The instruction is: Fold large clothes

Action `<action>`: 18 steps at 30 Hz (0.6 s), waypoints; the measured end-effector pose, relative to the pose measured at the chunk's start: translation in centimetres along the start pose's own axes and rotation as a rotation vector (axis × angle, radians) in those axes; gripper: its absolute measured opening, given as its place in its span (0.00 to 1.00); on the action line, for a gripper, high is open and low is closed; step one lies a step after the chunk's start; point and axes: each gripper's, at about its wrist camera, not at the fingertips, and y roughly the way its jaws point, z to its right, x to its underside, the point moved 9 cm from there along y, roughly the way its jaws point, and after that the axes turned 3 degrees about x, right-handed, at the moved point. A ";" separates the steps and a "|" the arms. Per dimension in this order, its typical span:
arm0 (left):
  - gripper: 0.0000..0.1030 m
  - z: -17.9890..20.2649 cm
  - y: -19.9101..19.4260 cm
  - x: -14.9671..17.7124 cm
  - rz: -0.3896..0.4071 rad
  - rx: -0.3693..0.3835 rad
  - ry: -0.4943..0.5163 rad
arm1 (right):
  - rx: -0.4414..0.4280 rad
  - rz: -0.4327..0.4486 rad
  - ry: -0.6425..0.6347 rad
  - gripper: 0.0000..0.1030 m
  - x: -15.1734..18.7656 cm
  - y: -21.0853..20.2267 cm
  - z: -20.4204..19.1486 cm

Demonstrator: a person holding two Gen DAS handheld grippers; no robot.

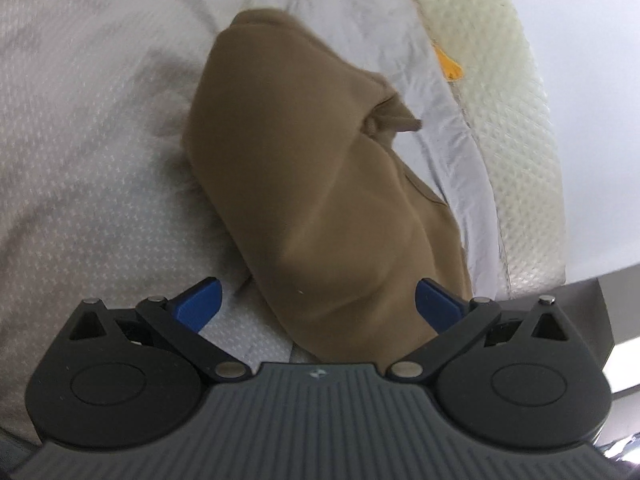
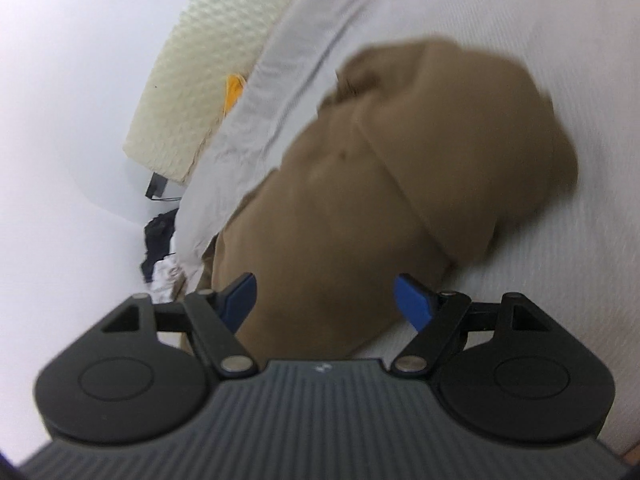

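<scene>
A brown garment (image 1: 304, 184) lies folded into a thick bundle on a white bed sheet (image 1: 88, 128). My left gripper (image 1: 320, 304) is open, its blue fingertips (image 1: 202, 300) spread on either side of the bundle's near end, holding nothing. In the right wrist view the same garment (image 2: 380, 184) fills the middle, blurred. My right gripper (image 2: 326, 300) is open above the garment's near edge, its blue fingertips (image 2: 414, 300) wide apart and empty.
A cream textured mattress edge (image 1: 516, 92) runs along the right of the left wrist view, with an orange tag (image 1: 448, 65). In the right wrist view the mattress (image 2: 200, 92) is upper left. Dark items (image 2: 160, 240) lie on the floor by a white wall.
</scene>
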 end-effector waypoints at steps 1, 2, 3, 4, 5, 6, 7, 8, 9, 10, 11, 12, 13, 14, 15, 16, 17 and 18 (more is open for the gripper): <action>1.00 -0.3 0.5 0.0 -0.011 0.011 -0.021 | -0.011 -0.016 0.022 0.83 0.3 0.3 0.1; 1.00 -0.6 1.1 0.2 -0.026 0.027 -0.054 | -0.018 -0.028 0.042 0.83 0.5 0.5 0.2; 1.00 -0.9 1.6 0.3 -0.035 0.039 -0.086 | -0.019 -0.038 0.062 0.86 0.7 0.8 0.3; 1.00 -1.3 2.1 0.3 -0.040 0.049 -0.123 | -0.018 -0.049 0.081 0.91 0.9 1.1 0.5; 1.00 -1.7 2.7 0.2 -0.036 0.058 -0.158 | -0.022 -0.056 0.094 0.93 1.0 1.4 0.6; 1.00 -2.1 3.1 -0.1 -0.030 0.066 -0.184 | -0.018 -0.068 0.107 0.92 1.1 1.5 0.9; 1.00 -2.3 3.6 -0.2 -0.030 0.080 -0.209 | -0.016 -0.081 0.118 0.92 1.3 1.9 1.1; 1.00 -2.4 4.2 -0.3 -0.035 0.102 -0.239 | -0.010 -0.093 0.131 0.92 1.5 2.2 1.3; 1.00 -2.5 4.6 -0.4 -0.036 0.123 -0.265 | -0.003 -0.101 0.145 0.93 1.7 2.5 1.5; 1.00 -2.5 4.9 -0.5 -0.029 0.144 -0.290 | -0.002 -0.104 0.159 0.93 1.8 2.7 1.8; 1.00 -2.5 5.1 -0.6 -0.012 0.155 -0.305 | -0.005 -0.103 0.179 0.93 1.9 3.0 2.0; 1.00 -2.6 5.3 -0.8 0.005 0.152 -0.310 | -0.012 -0.097 0.205 0.93 2.0 3.3 2.2; 1.00 -2.7 5.6 -1.0 0.023 0.145 -0.312 | -0.026 -0.088 0.235 0.93 2.0 3.7 2.4; 0.98 -2.6 5.9 -1.2 0.039 0.141 -0.311 | -0.041 -0.083 0.260 0.92 1.9 4.1 2.5; 0.97 -2.6 6.1 -1.4 0.052 0.132 -0.306 | -0.052 -0.076 0.283 0.92 1.8 4.5 2.6; 0.92 -2.5 6.3 -1.6 0.064 0.120 -0.302 | -0.055 -0.061 0.306 0.93 1.6 4.8 2.8; 0.84 -2.5 6.4 -1.7 0.081 0.100 -0.298 | -0.060 -0.039 0.325 0.94 1.4 5.0 2.9; 0.81 -2.5 6.4 -1.6 0.088 0.076 -0.289 | -0.066 -0.027 0.342 0.94 1.2 5.1 3.0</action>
